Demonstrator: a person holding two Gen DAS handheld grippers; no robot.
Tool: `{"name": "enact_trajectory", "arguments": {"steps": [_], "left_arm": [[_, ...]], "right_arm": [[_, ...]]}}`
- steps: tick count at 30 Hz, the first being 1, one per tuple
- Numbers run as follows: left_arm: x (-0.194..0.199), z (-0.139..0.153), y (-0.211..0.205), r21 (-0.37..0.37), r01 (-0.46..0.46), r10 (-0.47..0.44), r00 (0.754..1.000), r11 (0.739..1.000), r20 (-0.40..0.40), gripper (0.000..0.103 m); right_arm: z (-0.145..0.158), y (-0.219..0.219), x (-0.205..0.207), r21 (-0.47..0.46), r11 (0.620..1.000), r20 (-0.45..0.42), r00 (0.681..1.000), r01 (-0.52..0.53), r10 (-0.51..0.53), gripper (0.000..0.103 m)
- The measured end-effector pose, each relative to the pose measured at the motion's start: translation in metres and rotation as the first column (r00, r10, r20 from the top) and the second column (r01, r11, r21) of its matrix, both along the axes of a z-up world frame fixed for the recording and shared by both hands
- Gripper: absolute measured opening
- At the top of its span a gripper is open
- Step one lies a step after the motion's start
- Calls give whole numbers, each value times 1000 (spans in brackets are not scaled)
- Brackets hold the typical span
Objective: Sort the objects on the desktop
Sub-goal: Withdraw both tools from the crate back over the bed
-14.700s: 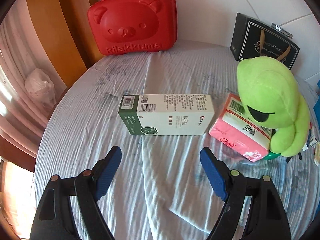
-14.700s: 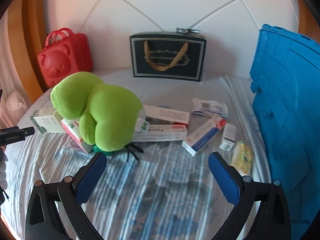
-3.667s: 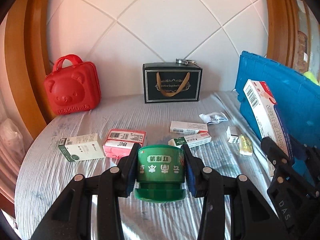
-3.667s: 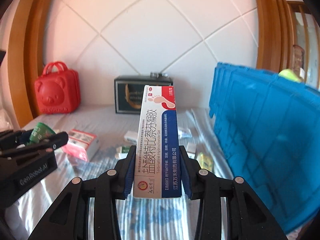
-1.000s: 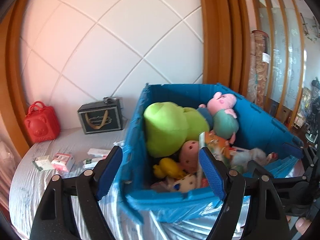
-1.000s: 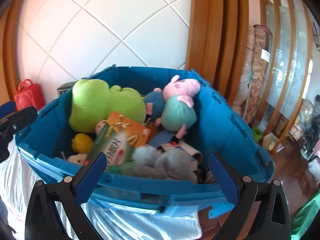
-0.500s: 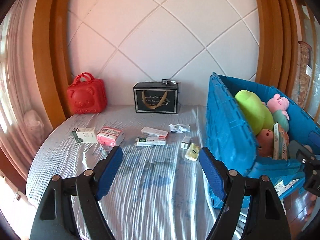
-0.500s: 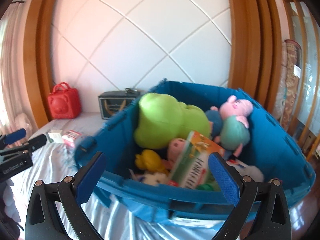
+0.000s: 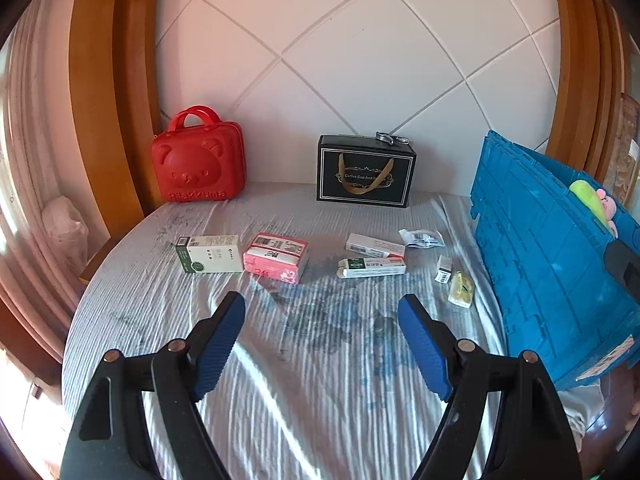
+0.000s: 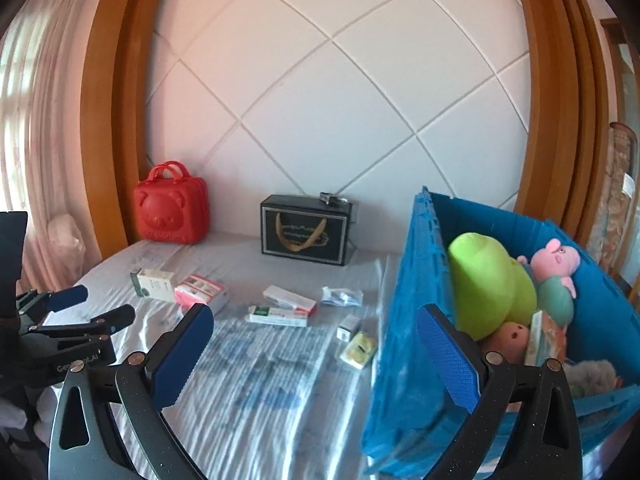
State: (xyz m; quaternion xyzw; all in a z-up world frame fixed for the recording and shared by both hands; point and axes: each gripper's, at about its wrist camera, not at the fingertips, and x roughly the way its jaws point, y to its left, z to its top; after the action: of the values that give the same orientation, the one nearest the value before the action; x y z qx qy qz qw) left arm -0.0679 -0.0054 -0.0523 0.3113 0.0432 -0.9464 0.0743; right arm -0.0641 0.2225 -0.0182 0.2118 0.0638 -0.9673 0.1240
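My left gripper [image 9: 322, 340] is open and empty, held above the near part of the cloth-covered table [image 9: 320, 380]. On the table lie a green-and-white box [image 9: 210, 254], a pink tissue pack [image 9: 277, 257], two long white boxes [image 9: 372, 268], a small packet [image 9: 421, 238], a tiny box [image 9: 443, 269] and a yellow packet [image 9: 461, 290]. My right gripper [image 10: 316, 356] is open and empty, near the blue crate [image 10: 404, 340], which holds a green plush [image 10: 488, 284], a pink pig plush [image 10: 556, 268] and other items. The left gripper also shows in the right wrist view [image 10: 92, 308].
A red bear case [image 9: 199, 166] and a black gift bag [image 9: 365, 170] stand against the white tiled wall at the back. Wooden frames flank the wall. The blue crate [image 9: 552, 248] stands at the table's right edge. A curtain hangs at the left.
Both grippers have pulled back from over the crate and swung left toward the table. The left view has dropped closer to the tabletop items; the crate now sits at the right.
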Motion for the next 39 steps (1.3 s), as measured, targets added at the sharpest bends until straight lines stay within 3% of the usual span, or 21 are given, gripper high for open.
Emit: {"name": "enact_trajectory", "arguments": {"steps": [6,13,16,22,25,32,39], "left_arm": [[-29,-22,-53,-25,71,-70,997,997,46,79],[-72,-57,-63,23,188,-189,973,982,130,79],[-93,-74,-58,62,234,-242,954,970,176,79],[-141,-109,-39,92,305,-319,915,948,245,79],[-170,-129,-28,98,325,-339,890,941,303,79],[-252,-169,4,65,399,-395,850,915,348,79],[-330,-203,32,17,499,-471,806,867,359,79]], "right_arm": [[-25,-59,-22,-17,997,44,996,73,-72,103],[-75,-73,-48,18,978,174,962,210,-210,103],[-96,-64,-62,26,956,218,932,292,-290,103],[-137,-51,-95,10,929,283,890,369,-357,103],[-161,-51,-120,56,912,319,858,406,-402,103],[-210,-36,-182,90,872,405,782,481,-473,103],[-252,-8,-240,110,808,435,703,579,-563,103]]}}
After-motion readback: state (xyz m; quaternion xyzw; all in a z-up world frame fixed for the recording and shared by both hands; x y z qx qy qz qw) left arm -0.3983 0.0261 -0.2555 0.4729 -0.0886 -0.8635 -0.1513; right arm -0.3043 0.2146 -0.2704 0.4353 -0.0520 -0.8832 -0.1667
